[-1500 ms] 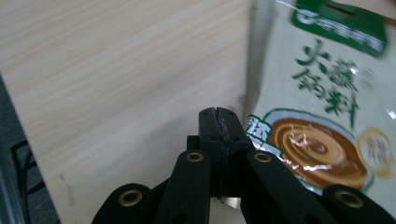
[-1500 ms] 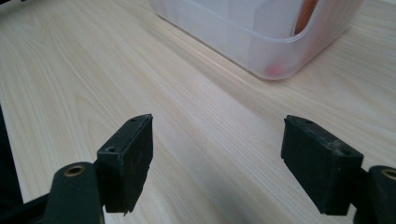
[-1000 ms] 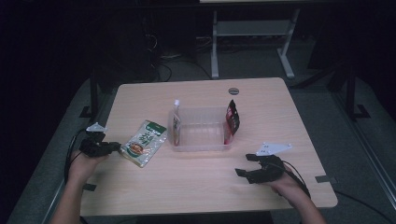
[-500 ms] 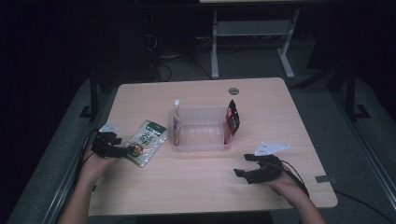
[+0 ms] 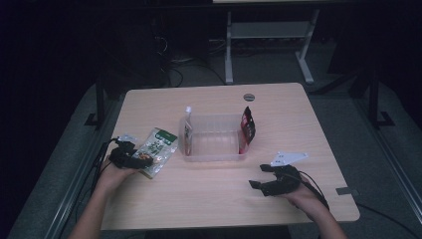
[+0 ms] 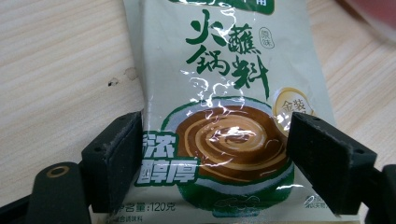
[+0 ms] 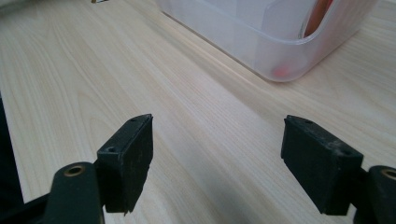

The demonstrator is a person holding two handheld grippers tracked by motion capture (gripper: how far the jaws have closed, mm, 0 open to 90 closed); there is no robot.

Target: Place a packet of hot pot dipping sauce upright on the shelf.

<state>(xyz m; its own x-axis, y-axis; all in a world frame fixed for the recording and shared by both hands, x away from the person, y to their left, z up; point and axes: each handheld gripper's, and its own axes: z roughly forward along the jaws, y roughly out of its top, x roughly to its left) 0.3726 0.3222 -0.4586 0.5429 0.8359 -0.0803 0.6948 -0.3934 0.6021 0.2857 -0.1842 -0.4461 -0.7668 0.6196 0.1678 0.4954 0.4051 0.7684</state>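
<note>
Left claw (image 6: 215,161) moved to straddle slanting sauce packet (image 5: 157,151)

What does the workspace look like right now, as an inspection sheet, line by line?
Surface: light wooden table, round grommet near its far edge.
Job's things: green sauce packet lying flat; clear plastic bin at centre, a white pouch upright at its left end, a red packet at its right end.
Clutter: nothing seen.
Grippers: left tongs have just been opening and straddle the green sauce packet, pads not pressing; right tongs open over bare wood.
Cables: one trails off each gripper; more lie on the floor beyond.
Surroundings: dark room, white table frame behind.
</note>
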